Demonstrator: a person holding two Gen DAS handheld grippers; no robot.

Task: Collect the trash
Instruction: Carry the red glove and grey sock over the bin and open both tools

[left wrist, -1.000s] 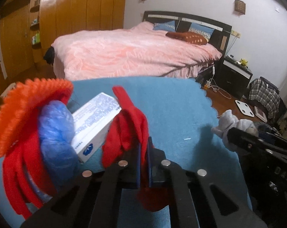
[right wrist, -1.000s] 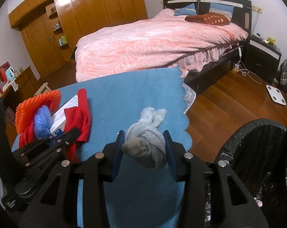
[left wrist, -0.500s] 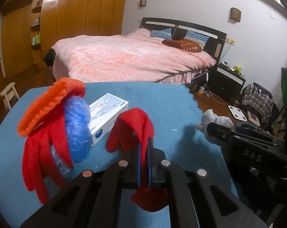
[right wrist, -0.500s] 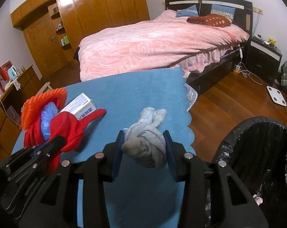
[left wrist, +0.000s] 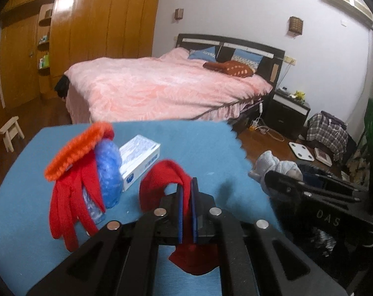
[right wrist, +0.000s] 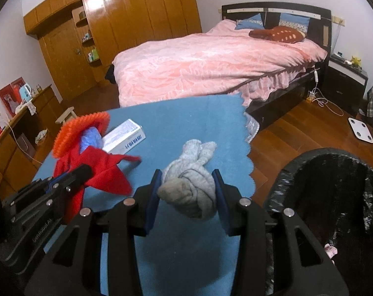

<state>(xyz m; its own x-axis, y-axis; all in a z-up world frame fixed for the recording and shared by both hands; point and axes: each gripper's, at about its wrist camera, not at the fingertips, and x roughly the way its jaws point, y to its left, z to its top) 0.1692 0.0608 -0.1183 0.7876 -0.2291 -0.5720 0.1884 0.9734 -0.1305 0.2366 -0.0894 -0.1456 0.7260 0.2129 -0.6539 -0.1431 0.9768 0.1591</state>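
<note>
Right now, by item:

Left gripper (left wrist: 186,192): pinched nearly closed on a red cloth (left wrist: 161,180), which arches up in front of the pads and hangs out below them as a darker fold. From the right wrist view the same gripper (right wrist: 84,172) is raised over the table's left part, the red cloth (right wrist: 107,170) spreading from its tip.

Right gripper (right wrist: 186,185): clamped on a grey balled sock (right wrist: 191,187), its blue pads pressing both sides; the sock's knotted end pokes forward past the fingers. It is held above the near right part of the blue tablecloth (right wrist: 186,123).

Trash bin (right wrist: 334,197): black-lined, on the floor just right of the table, close beside the right gripper. A small pinkish scrap seems to lie inside, though it is too small to be sure.

Still on the table: a red glove (left wrist: 70,207) with an orange knitted cuff (left wrist: 75,150), a blue crumpled plastic bag (left wrist: 110,170) leaning against it, and a white carton (left wrist: 139,160) just behind, touching the bag.

Background: pink bed (left wrist: 161,91), wooden wardrobe (left wrist: 87,29), dark nightstand (left wrist: 287,113), white bathroom scale (right wrist: 361,129) on the wooden floor.
</note>
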